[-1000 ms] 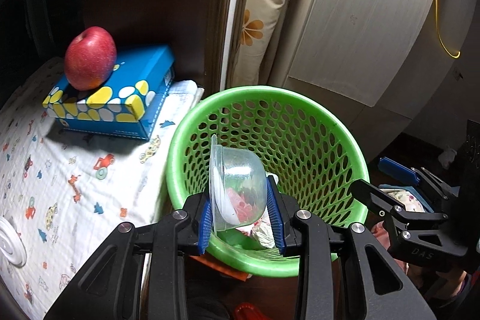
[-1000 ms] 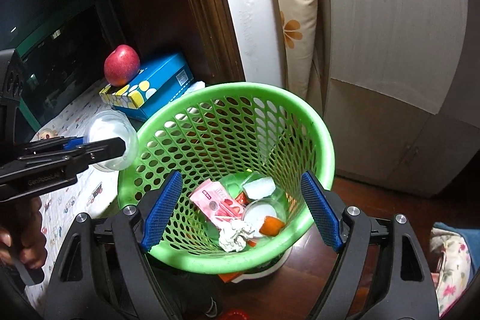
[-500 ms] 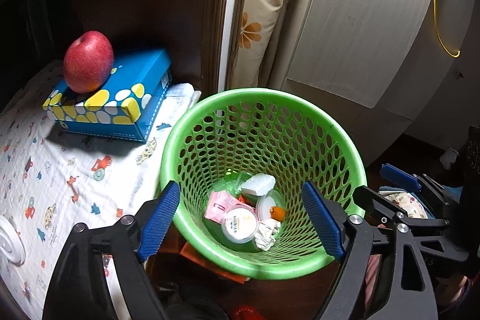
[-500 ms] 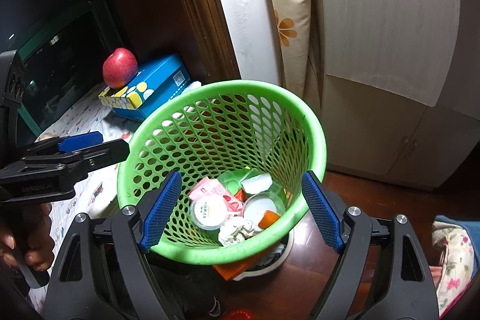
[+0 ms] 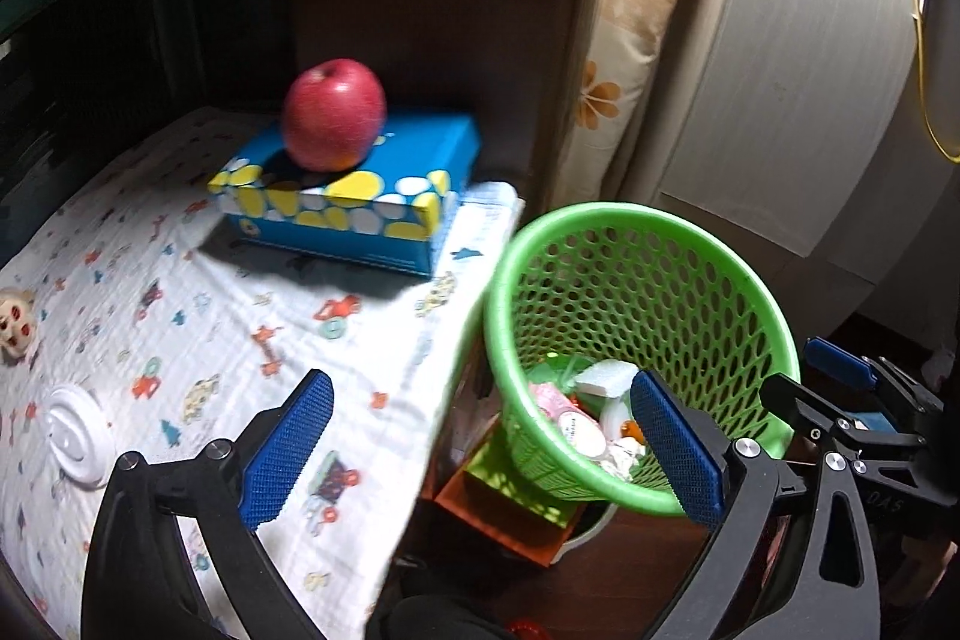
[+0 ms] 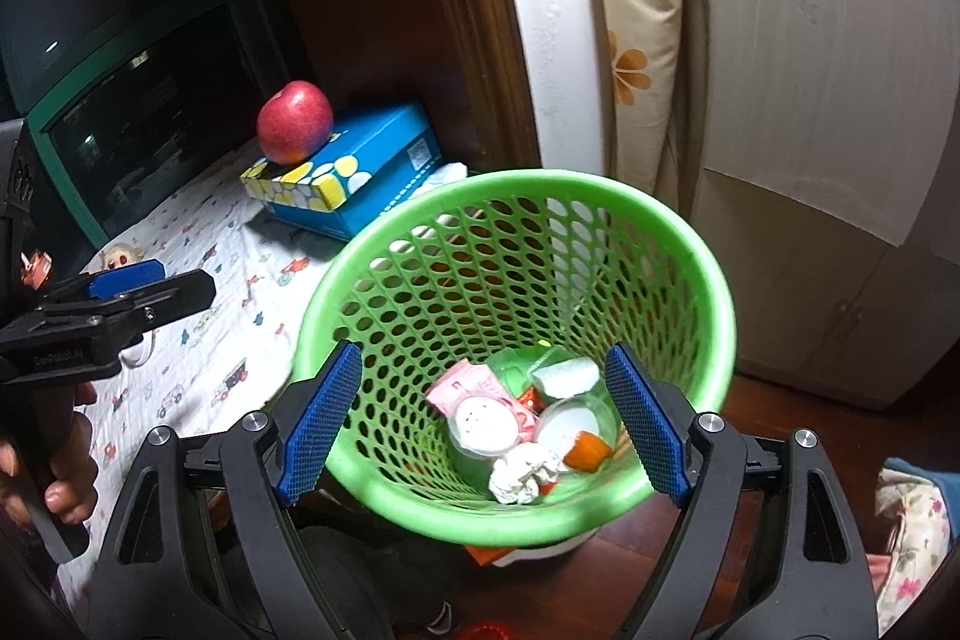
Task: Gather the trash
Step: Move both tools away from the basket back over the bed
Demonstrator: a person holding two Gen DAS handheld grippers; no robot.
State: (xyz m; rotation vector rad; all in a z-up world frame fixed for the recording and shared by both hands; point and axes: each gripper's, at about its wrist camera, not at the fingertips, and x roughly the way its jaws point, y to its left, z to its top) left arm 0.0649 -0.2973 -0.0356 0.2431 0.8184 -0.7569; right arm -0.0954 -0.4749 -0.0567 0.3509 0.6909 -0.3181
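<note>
**With both tongs empty, trash sits in the green basket**

While my left tongs (image 5: 480,451) are opening with nothing between them, above the edge of the cloth-covered desk (image 5: 198,316), my right tongs (image 6: 483,424) gape wide and empty over the green basket (image 6: 672,244). Inside it lie a plastic cup (image 6: 483,424), a pink wrapper (image 6: 465,382) and crumpled tissue (image 6: 522,475). An apple (image 5: 334,115) rests on the blue tissue box (image 5: 366,196).
</note>
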